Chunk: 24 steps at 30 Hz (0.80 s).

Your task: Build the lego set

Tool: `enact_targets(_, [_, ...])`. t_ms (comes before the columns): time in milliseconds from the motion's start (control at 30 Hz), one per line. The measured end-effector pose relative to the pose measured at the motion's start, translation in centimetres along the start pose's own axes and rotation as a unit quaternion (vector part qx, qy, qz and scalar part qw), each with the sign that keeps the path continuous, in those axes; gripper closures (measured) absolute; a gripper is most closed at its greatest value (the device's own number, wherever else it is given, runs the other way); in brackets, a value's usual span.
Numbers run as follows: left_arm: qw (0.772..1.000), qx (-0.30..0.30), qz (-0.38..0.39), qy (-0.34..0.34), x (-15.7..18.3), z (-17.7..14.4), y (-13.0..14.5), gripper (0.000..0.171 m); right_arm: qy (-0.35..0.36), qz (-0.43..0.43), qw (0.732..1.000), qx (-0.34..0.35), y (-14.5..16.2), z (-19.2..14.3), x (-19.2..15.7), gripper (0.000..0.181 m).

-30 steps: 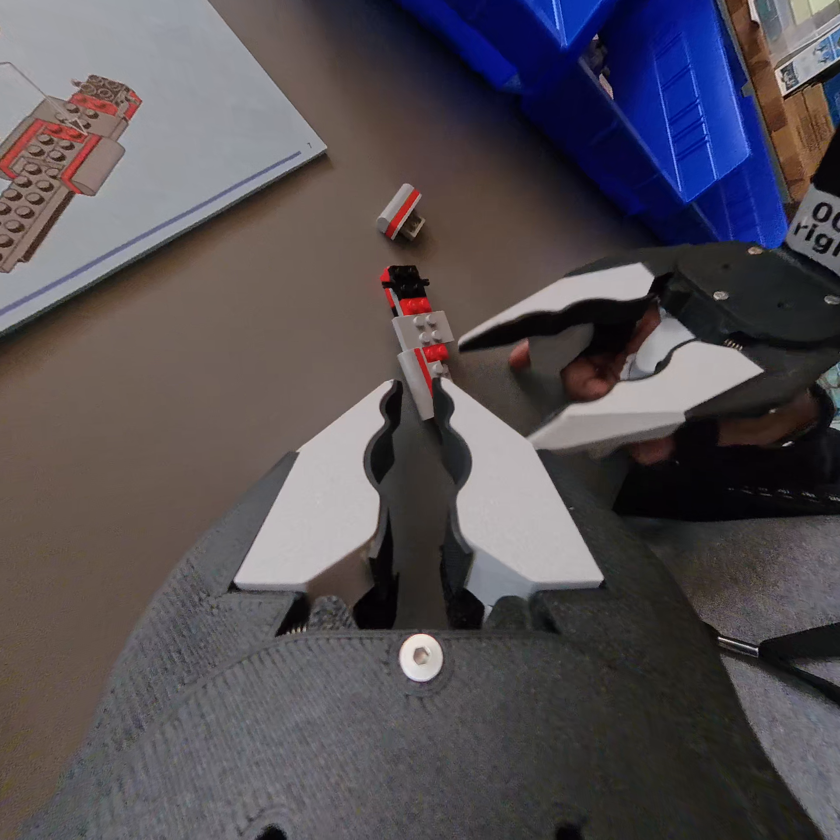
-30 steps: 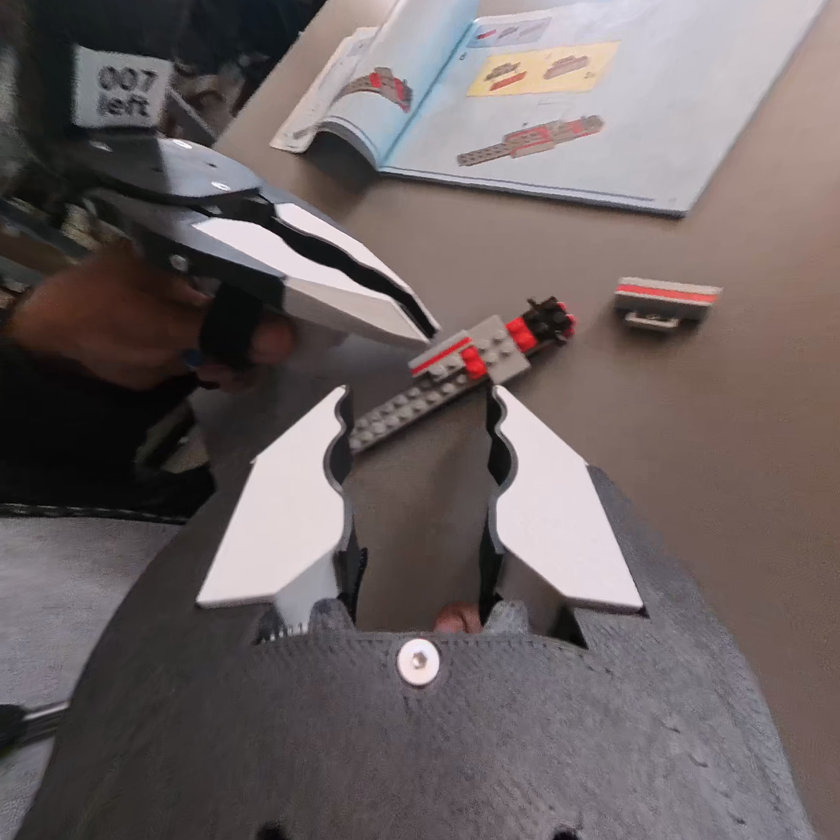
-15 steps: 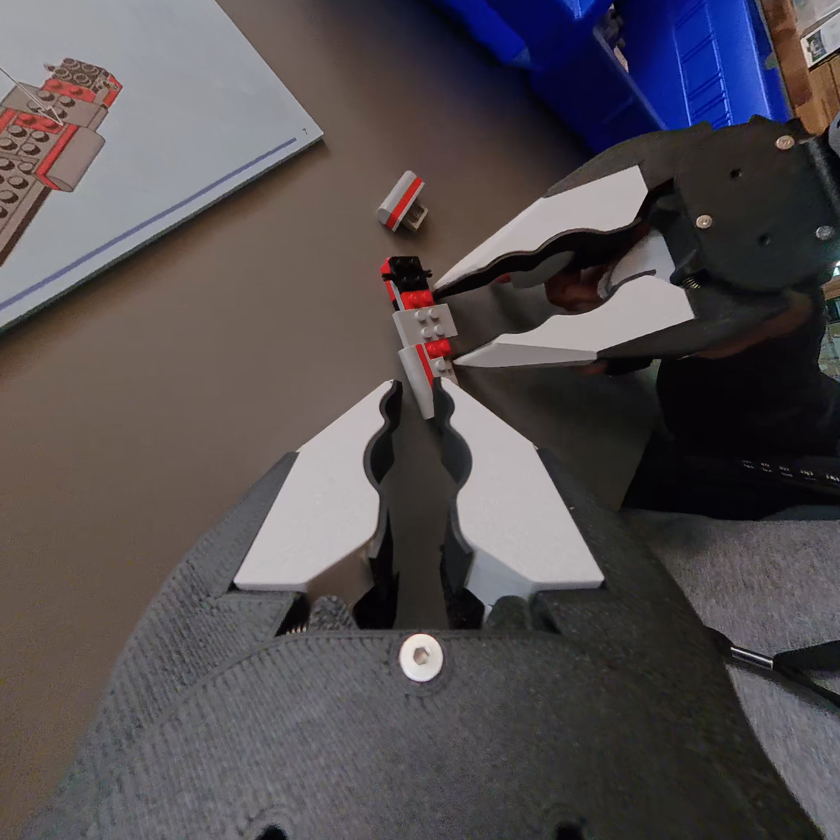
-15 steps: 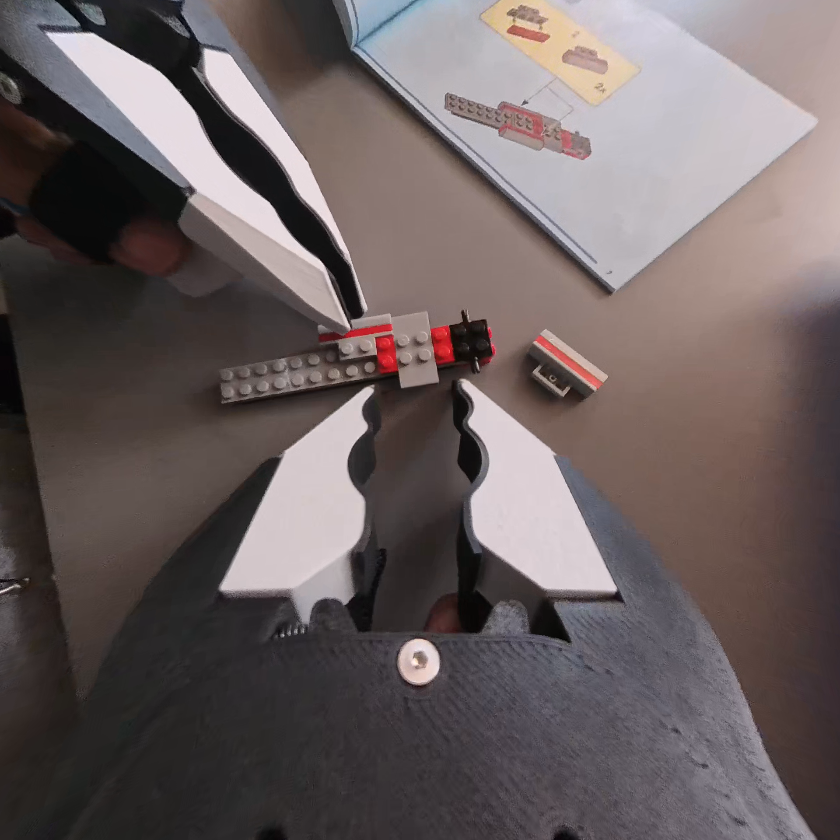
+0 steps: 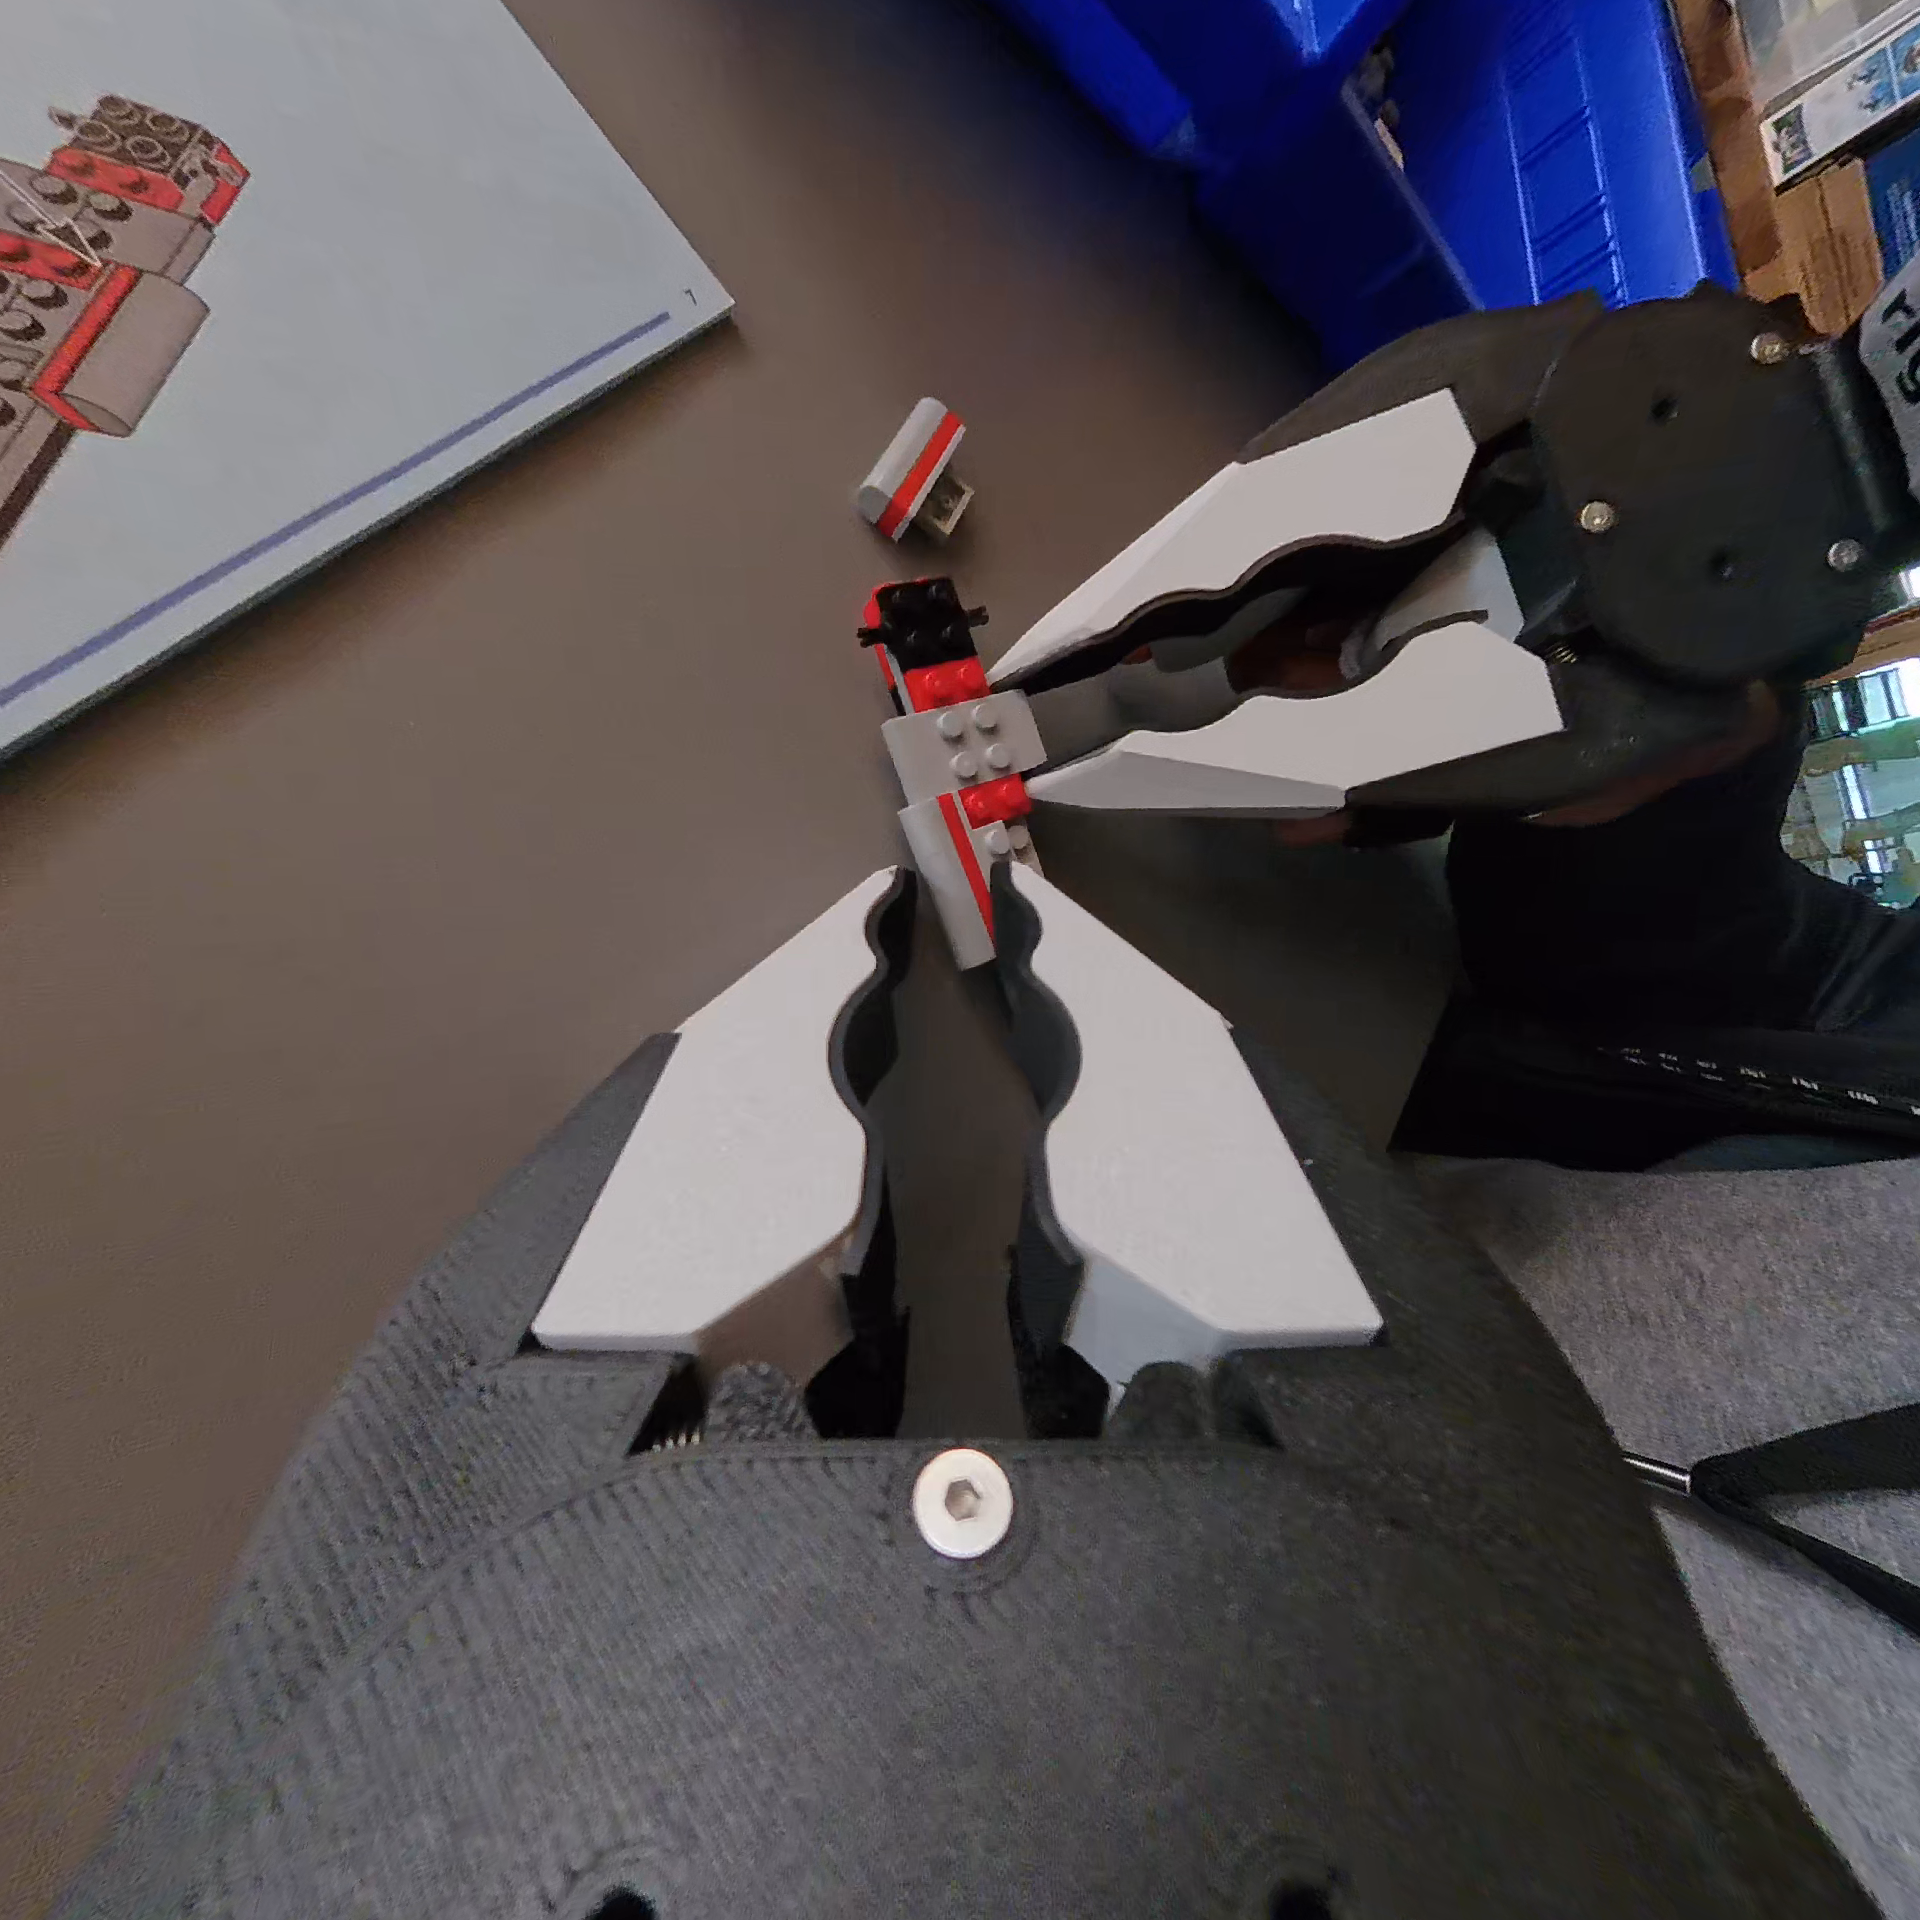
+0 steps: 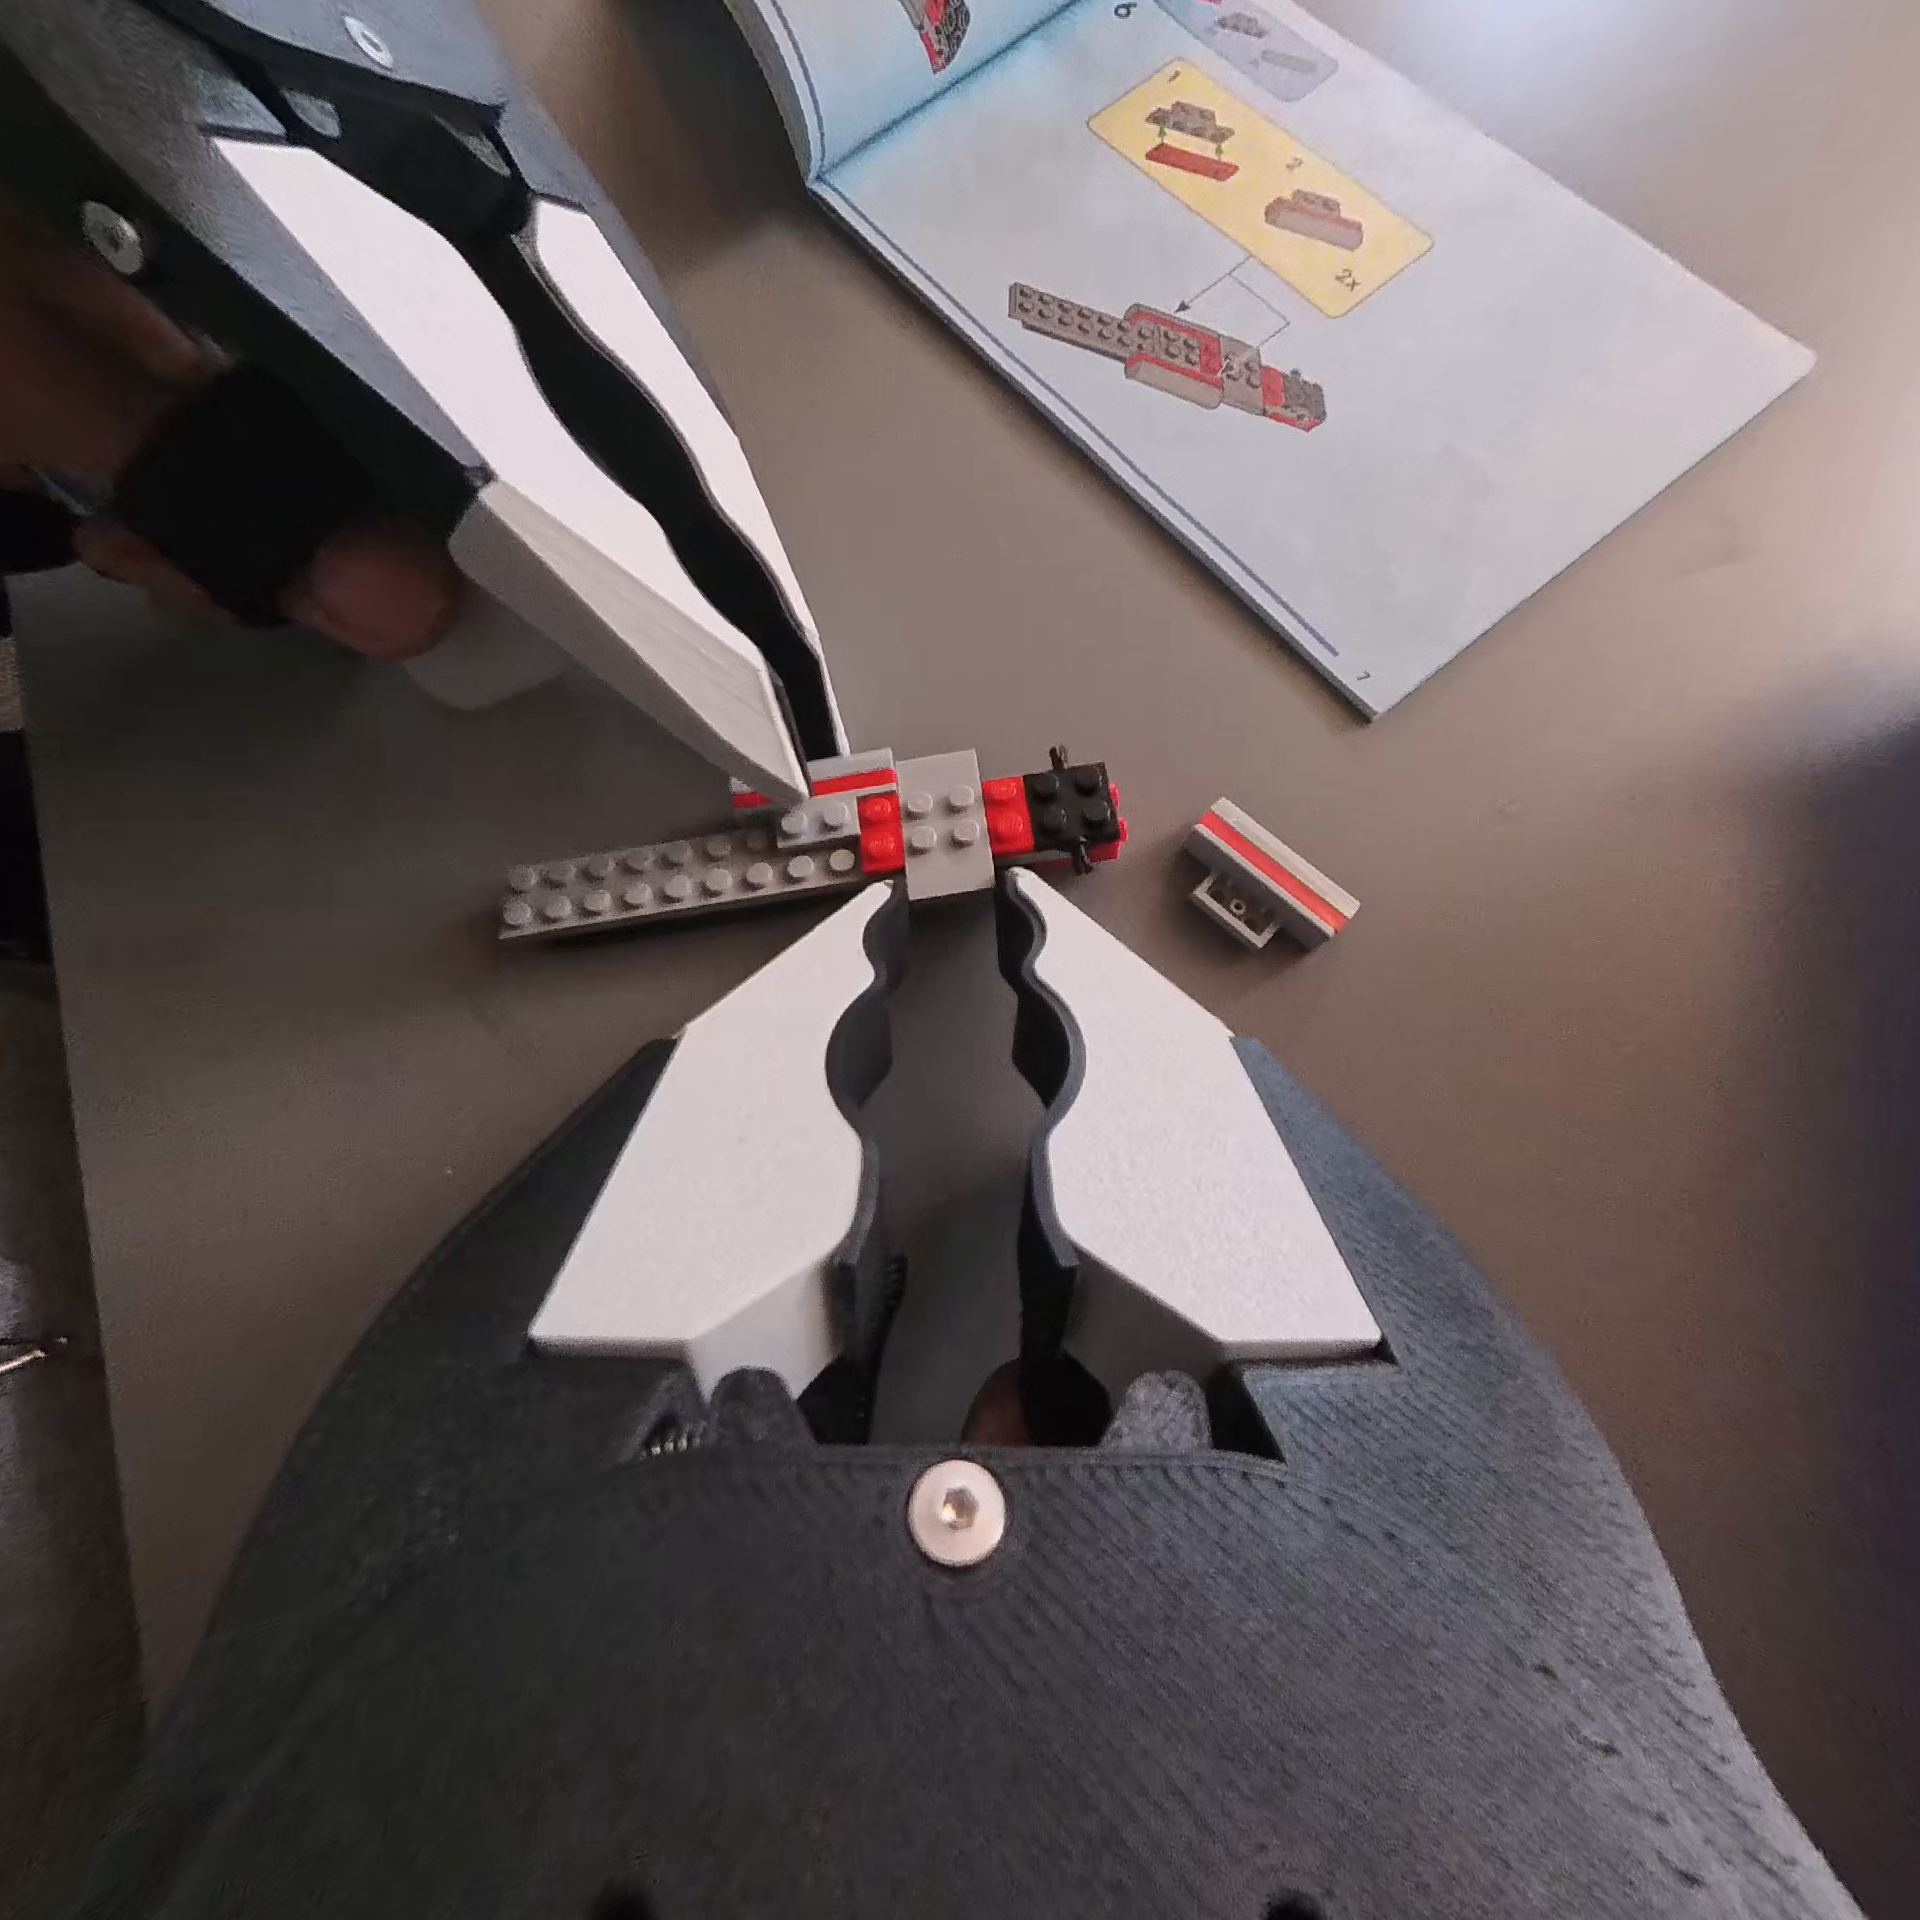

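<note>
The lego model [image 6: 940, 831] lies on the dark table: a long grey plate [image 6: 665, 883] carrying red, grey and black bricks. It also shows in the left wrist view [image 5: 961, 743]. My left gripper [image 5: 954, 883] is shut on the model's grey-and-red curved side piece [image 5: 961, 883]; it shows from the left in the right wrist view [image 6: 816, 774]. My right gripper [image 6: 948, 888] has closed its fingertips against both sides of the model's middle grey brick; it shows from the right in the left wrist view [image 5: 1023, 740]. A loose grey-and-red piece [image 6: 1273, 878] lies beside the model's black end [image 5: 914, 488].
An open instruction booklet [image 6: 1351, 364] lies on the table beyond the model, at upper left in the left wrist view [image 5: 312, 312]. Blue bins [image 5: 1455, 156] stand at the far edge. Grey cloth [image 5: 1714, 1351] lies at the near edge. My two grippers' fingertips are within a few centimetres of each other.
My right gripper has come in to the model from the side and narrowed its fingers onto the grey brick. My left gripper has kept its hold and the model has stayed in place.
</note>
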<state>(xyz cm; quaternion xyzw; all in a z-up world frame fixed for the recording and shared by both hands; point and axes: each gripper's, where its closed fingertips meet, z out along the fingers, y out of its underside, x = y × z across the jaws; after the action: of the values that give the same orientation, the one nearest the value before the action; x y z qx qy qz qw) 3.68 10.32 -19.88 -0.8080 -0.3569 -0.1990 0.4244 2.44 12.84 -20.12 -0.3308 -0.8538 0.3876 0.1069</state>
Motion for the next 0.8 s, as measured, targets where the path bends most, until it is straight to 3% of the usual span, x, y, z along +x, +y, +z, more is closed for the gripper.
enact_targets(533, [1.000, -0.009, 0.018, -0.016, -0.09, 0.18, 0.03, 0.160, 0.002, -0.006, 1.000, -0.007, 0.18, 0.15, -0.07, 0.162])
enact_targets(800, [0.994, -0.041, 0.079, -0.071, -0.03, 0.32, 0.22, 0.157, 0.003, -0.007, 1.000, -0.013, 0.40, 0.29, -0.08, 0.162])
